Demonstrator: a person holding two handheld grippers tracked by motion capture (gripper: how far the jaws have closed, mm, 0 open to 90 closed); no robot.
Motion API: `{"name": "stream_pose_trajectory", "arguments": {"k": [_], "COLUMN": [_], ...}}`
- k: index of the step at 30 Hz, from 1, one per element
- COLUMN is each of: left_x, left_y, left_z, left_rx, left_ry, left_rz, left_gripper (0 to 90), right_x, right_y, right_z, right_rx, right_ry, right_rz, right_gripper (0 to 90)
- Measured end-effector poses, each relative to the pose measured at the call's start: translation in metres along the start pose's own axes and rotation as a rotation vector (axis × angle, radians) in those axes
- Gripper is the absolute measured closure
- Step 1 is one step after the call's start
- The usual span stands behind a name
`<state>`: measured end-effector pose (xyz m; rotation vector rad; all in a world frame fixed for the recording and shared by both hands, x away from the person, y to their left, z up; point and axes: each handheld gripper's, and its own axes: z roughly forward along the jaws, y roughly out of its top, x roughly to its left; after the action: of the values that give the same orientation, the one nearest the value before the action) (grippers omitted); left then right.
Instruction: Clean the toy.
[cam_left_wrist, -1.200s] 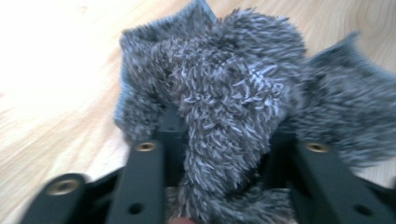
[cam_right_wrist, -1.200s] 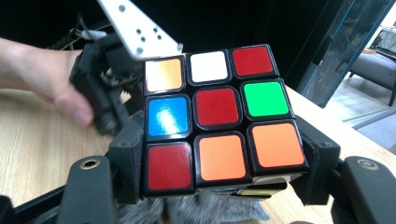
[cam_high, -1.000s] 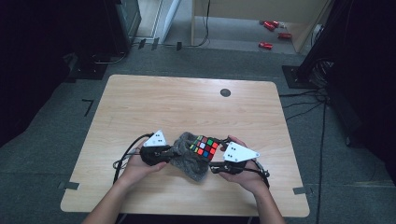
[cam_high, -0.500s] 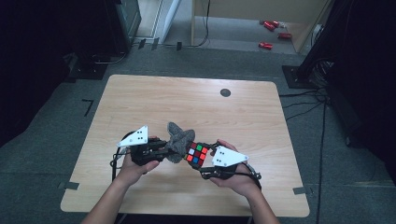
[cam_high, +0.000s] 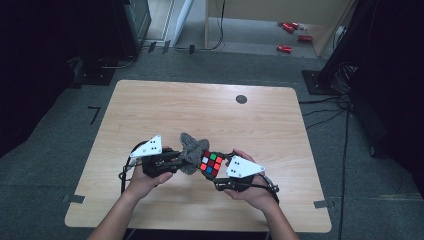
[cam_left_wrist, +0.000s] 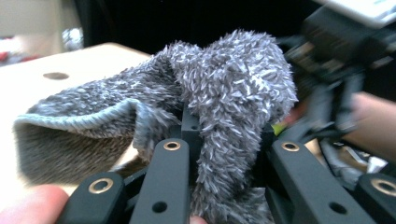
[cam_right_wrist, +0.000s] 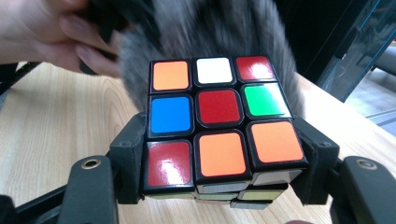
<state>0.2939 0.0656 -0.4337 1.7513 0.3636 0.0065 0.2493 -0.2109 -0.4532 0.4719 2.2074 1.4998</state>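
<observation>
Here, the left tool (cam_high: 176, 161) pinches a grey cloth (cam_high: 192, 150) against the cube (cam_high: 212, 163) clamped in the right tool (cam_high: 220, 172); hard wiping could twist that cube loose.

A cube (cam_right_wrist: 219, 126) fills the centre of the frame, clamped between the black jaws; grey cloth (cam_right_wrist: 205, 32) behind it, a hand (cam_right_wrist: 51, 35) upper left.

Cloth (cam_right_wrist: 210, 32) blurred behind cube (cam_right_wrist: 219, 121).
</observation>
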Motion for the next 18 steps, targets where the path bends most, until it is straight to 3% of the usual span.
{"name": "stream_pose_trajectory", "arguments": {"k": [3, 5, 7, 9, 10, 14, 16, 18], "left_x": [0.003, 0.007, 0.01, 0.01, 0.008, -0.001, -0.003, 0.0], "left_y": [-0.001, -0.007, -0.011, -0.011, -0.009, 0.0, 0.001, 0.0], "left_z": [0.0, 0.004, 0.005, 0.004, 0.003, -0.002, -0.002, -0.001], "left_rx": [0.009, 0.065, 0.096, 0.073, 0.062, -0.006, -0.009, -0.004], "left_ry": [0.019, 0.081, 0.113, 0.096, 0.089, 0.008, 0.005, 0.009], "left_rz": [-0.008, -0.016, -0.018, -0.03, -0.017, 0.01, 0.029, 0.014], "left_gripper": [76.7, 76.6, 76.6, 76.7, 76.7, 76.7, 76.7, 76.7], "right_x": [0.0, 0.001, 0.001, 0.002, 0.003, 0.003, 0.003, 0.003], "right_y": [0.0, 0.001, 0.003, 0.006, 0.007, 0.003, 0.0, 0.0], "right_z": [0.001, 0.001, -0.001, -0.002, -0.002, 0.002, 0.004, 0.003], "right_rx": [0.013, 0.015, -0.002, -0.003, -0.006, 0.009, 0.026, 0.023], "right_ry": [-0.012, -0.019, -0.003, -0.005, -0.008, -0.006, -0.015, -0.019], "right_rz": [0.0, -0.004, 0.004, -0.009, -0.014, -0.01, -0.009, -0.01], "right_gripper": [34.4, 34.4, 34.4, 34.4, 34.4, 34.4, 34.5, 34.4]}}
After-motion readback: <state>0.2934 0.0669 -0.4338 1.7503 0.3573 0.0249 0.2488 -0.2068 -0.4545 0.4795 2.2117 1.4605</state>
